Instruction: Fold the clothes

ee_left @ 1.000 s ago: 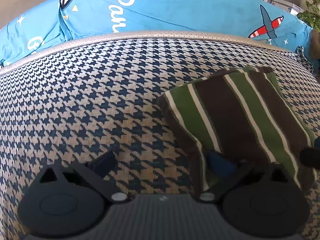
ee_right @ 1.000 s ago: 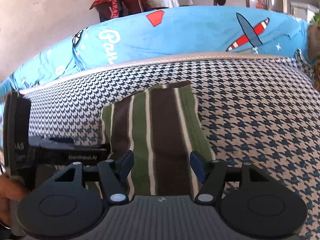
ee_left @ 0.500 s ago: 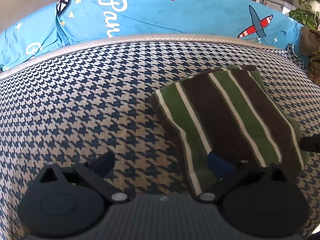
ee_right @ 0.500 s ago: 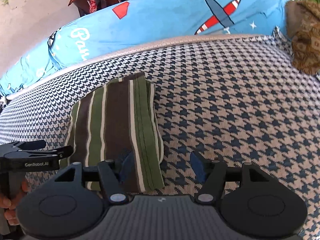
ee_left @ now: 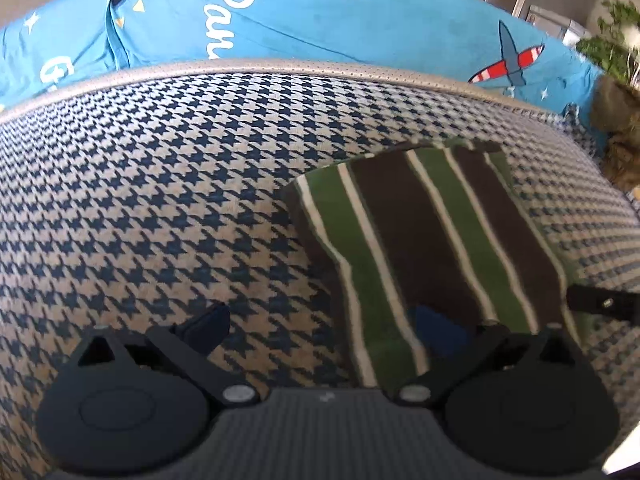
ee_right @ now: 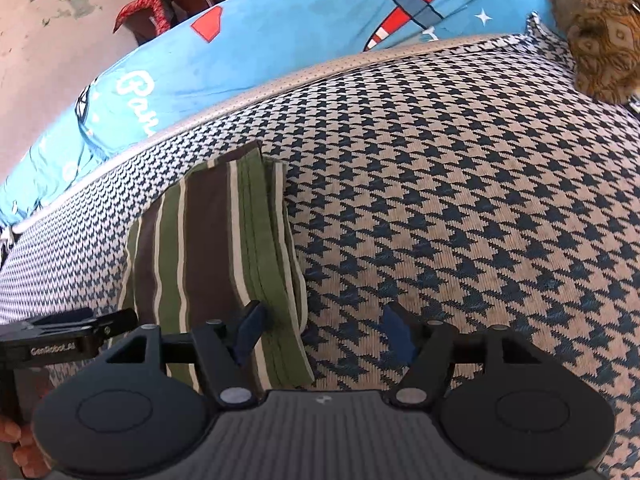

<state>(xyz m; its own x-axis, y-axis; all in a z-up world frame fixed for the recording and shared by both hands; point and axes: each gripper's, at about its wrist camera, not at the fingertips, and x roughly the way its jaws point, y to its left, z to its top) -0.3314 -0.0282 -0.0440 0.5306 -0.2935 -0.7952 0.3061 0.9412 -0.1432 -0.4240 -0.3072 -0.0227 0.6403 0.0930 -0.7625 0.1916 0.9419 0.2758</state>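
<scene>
A folded garment (ee_left: 432, 240) with green, brown and cream stripes lies flat on the houndstooth cushion (ee_left: 160, 208). My left gripper (ee_left: 320, 326) is open at its near left corner; the right fingertip (ee_left: 436, 330) rests over the cloth and the left one over bare cushion. In the right wrist view the same garment (ee_right: 216, 256) lies left of centre. My right gripper (ee_right: 324, 328) is open across its near right edge, the left fingertip (ee_right: 250, 326) above the green stripe, the other above the cushion. Nothing is held.
A blue cover (ee_left: 304, 20) with plane prints runs along the back beyond the cushion's pale trim (ee_right: 360, 60). A brown patterned pillow (ee_right: 596, 32) sits at the far right. The left gripper's body (ee_right: 60, 340) and a hand (ee_right: 20, 448) show at the right view's lower left.
The right gripper has slid to the right, from centred over the garment to straddling its right edge. The left gripper has drawn back slightly. The garment has stayed flat.
</scene>
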